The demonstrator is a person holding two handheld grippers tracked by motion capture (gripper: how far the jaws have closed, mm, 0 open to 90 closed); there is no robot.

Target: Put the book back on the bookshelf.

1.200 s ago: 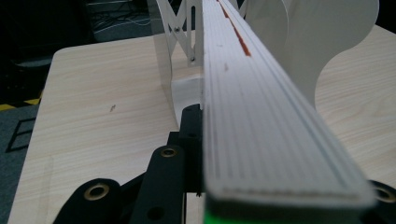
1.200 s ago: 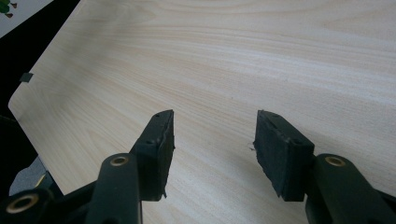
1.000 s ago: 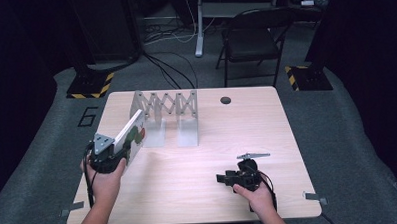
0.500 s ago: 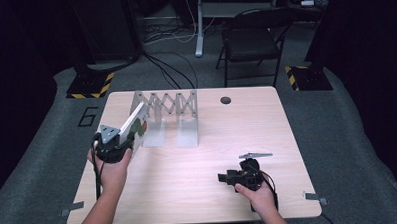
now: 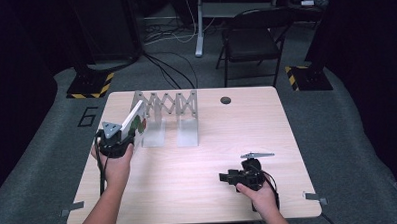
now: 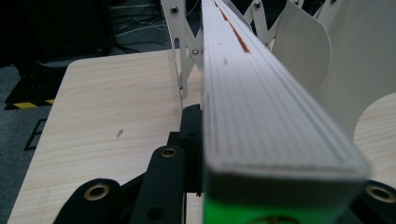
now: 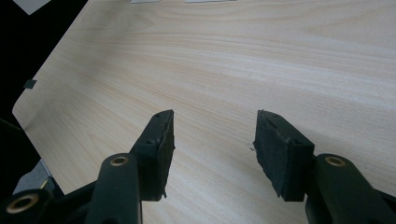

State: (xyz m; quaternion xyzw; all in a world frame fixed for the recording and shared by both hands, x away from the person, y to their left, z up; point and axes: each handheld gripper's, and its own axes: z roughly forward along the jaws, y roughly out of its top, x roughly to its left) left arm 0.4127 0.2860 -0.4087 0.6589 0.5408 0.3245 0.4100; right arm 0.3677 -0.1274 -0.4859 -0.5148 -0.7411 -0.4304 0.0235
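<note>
We've got the left gripper [image 5: 118, 141] clamped on a thick white book [image 6: 261, 107] at nine o'clock, nosing against the white accordion rack [image 5: 169, 105], while our right gripper [image 7: 212, 140] gapes empty at five o'clock.

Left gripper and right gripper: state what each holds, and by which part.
The left gripper is shut on a thick white book, clamped at its near end, across its thickness. The right gripper holds nothing; its jaws stand open over the bare light wooden table.
</note>
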